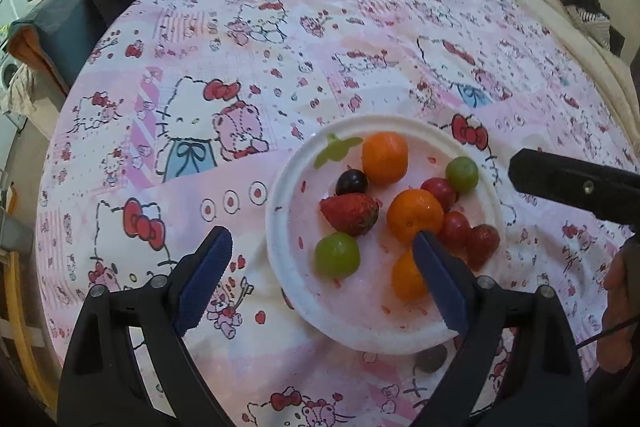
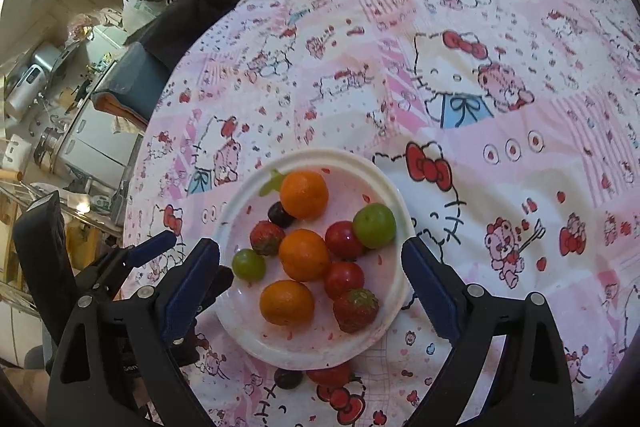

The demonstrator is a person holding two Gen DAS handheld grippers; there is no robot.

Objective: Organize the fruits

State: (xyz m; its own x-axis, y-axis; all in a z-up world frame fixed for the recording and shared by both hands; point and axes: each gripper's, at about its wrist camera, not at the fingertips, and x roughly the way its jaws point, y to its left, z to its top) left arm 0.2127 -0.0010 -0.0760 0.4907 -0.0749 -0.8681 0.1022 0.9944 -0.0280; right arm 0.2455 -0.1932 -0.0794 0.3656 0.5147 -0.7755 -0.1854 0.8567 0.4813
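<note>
Currently both my tools, left tool (image 1: pixel 322 281) and right tool (image 2: pixel 310 293), hover spread and empty over the plate (image 2: pixel 394 187); next, collect the stray grape (image 2: pixel 289 379) (just beside plate's near rim).

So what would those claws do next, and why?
Probably the right gripper, open and empty above the plate, would draw back and lower toward the dark grape and red fruit lying on the cloth just off the plate's near rim. They seem to be the only fruits off the plate. The left gripper is open too.
</note>
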